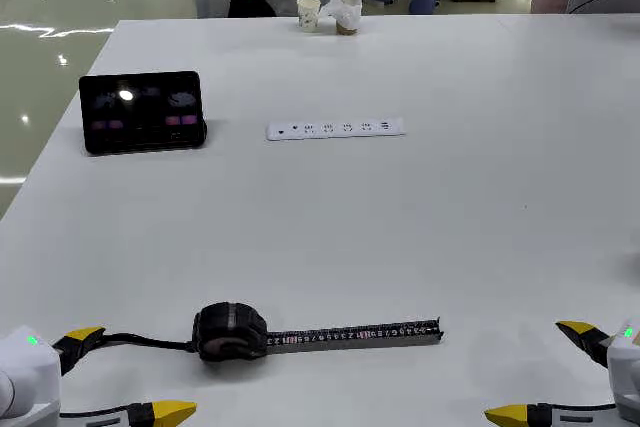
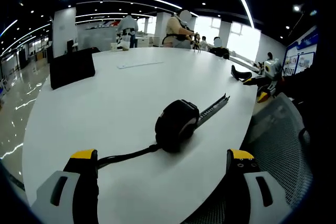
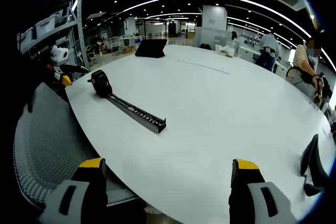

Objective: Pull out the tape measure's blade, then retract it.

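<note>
Head view: left gripper (image 1: 130, 371), right gripper (image 1: 540, 371) both gaped empty; extended blade (image 1: 355, 334) might whip back, skidding the unheld tape measure (image 1: 230, 331).

I can see scale marks and numerals printed along the tape measure's blade (image 1: 350, 335), but they're too small for me to read.

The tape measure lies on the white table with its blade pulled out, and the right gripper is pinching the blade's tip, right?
Not quite: the right gripper is open and clear of the blade, as the head view shows. The rest is right.
</note>
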